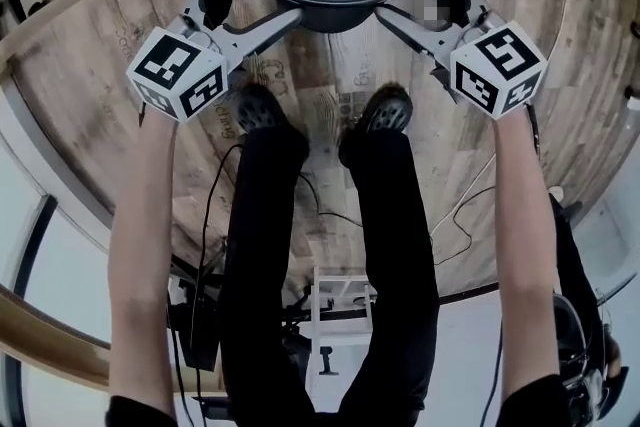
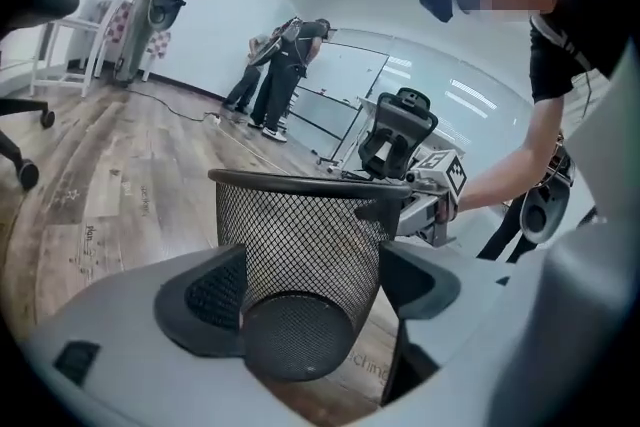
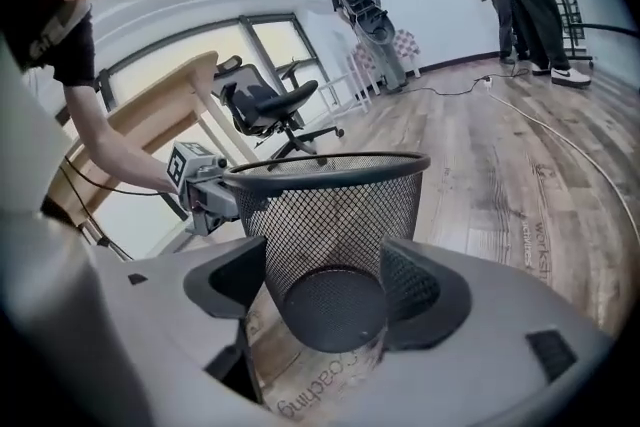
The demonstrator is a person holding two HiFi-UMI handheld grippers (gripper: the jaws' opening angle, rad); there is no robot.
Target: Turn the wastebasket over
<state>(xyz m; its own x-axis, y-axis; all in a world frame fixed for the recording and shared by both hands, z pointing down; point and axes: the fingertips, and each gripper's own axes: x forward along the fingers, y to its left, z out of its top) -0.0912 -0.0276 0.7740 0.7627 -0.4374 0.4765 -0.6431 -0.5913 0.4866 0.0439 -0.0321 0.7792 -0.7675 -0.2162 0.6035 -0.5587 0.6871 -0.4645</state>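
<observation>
1. The left tongs (image 2: pixel 310 287) have their two jaws spread wide. One jaw sits on each side of the lower wall of the one black mesh wastebasket (image 2: pixel 300 225), with the pads against the mesh, so they clasp it near the base.
2. The right tongs (image 3: pixel 325 280) hold the same basket from the opposite side. Their two jaws are equally wide apart, with the basket's lower wall between the pads.
3. The wastebasket has its rim up, its dark round base down and its mouth facing upward. It sits between the two tongs, just ahead of the person's two black shoes (image 1: pixel 258 107) (image 1: pixel 388 108). I cannot tell whether the base touches the floor.
4. There are two marker cubes, one behind each pair of jaws, on the left (image 1: pixel 178 72) and on the right (image 1: pixel 498 67).
5. Two bare forearms (image 1: pixel 145 245) (image 1: pixel 525 245) reach down to the cubes.
6. The wood-plank floor (image 1: pixel 100 95) lies beneath everything, and a thin black cable (image 1: pixel 206 215) trails across it beside the legs.
7. Well apart, the right gripper view shows one black office chair (image 3: pixel 270 105). The left gripper view shows two people (image 2: pixel 285 65) standing by a glass wall.
</observation>
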